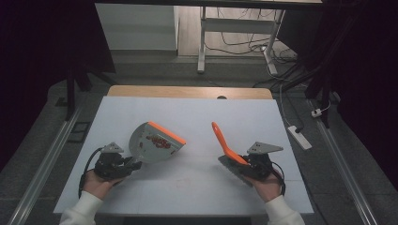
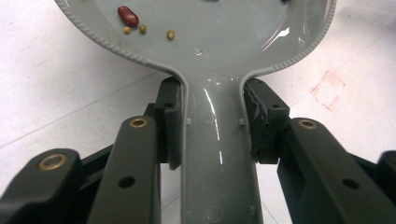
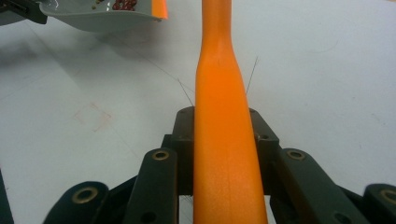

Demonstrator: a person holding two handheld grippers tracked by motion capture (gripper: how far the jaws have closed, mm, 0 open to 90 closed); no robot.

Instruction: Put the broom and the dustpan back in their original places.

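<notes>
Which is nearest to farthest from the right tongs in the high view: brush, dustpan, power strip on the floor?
1. Orange brush: clamped in the right tongs.
2. Power strip: on the floor, just off the table's right edge.
3. Grey dustpan: left of centre on the table, held by the left tongs.

No text, label, brand, number or sign can be read anywhere; the faint reddish square outline on the counter (image 2: 330, 89) carries no legible characters
</notes>
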